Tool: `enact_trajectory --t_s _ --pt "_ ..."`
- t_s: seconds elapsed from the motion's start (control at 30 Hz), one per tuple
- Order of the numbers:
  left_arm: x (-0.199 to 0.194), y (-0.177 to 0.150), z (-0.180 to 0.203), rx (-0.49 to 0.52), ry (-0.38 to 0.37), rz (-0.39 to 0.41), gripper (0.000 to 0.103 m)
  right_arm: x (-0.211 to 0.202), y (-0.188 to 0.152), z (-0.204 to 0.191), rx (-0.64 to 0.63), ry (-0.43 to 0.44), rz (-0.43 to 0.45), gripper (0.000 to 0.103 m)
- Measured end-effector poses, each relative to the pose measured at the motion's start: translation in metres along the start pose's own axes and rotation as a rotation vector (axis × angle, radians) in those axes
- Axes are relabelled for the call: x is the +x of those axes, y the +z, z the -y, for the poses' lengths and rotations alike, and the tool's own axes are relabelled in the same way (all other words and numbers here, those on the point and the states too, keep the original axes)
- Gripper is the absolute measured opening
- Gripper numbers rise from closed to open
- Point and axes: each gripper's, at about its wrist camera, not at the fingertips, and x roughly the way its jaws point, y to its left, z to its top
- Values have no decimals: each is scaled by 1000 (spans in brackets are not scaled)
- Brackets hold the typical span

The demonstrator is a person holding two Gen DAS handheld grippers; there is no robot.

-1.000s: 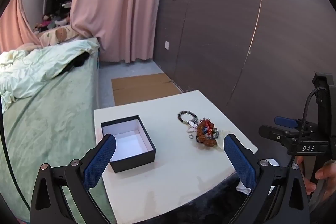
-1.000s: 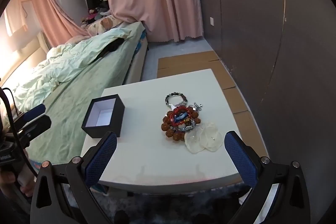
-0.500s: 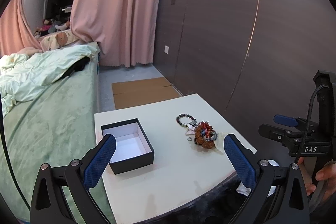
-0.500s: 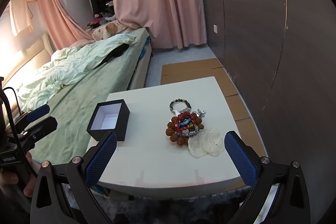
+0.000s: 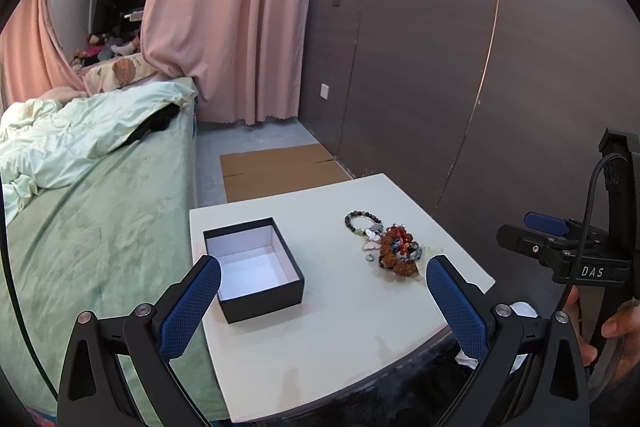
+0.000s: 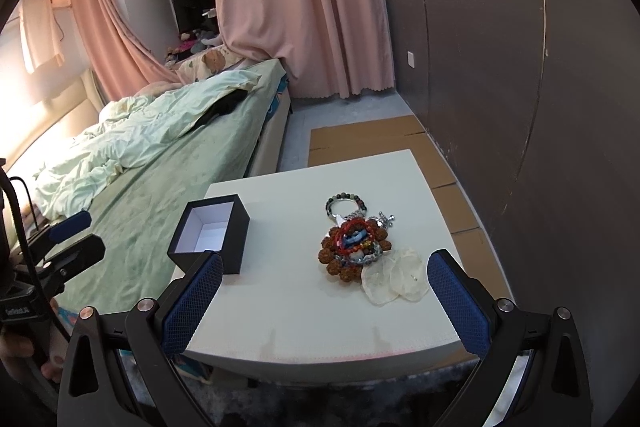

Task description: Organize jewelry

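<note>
pink curtains (image 5: 228, 15), dark panelled wall (image 5: 440, 67), green bed (image 6: 152, 155), white table (image 6: 320, 307), cardboard (image 5: 276, 167) on floor.

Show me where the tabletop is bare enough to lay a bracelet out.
Bare patches on the white table: the wide strip along the near edge, and the lane between the black box and the jewelry pile. The far edge behind both is free too. It is crowded on the right, where the pile and clear discs overlap.

One box (image 5: 256, 263), one jewelry pile (image 6: 354, 245), one table (image 6: 304, 311), two spread tools: left (image 5: 322, 291), right (image 6: 324, 287).
</note>
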Motion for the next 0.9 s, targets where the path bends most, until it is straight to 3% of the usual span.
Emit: enact_trajectory --t_s 0.9 --pt "-10 -5 -7 21 30 -1 103 3 -3 -6 -24 26 -6 103"
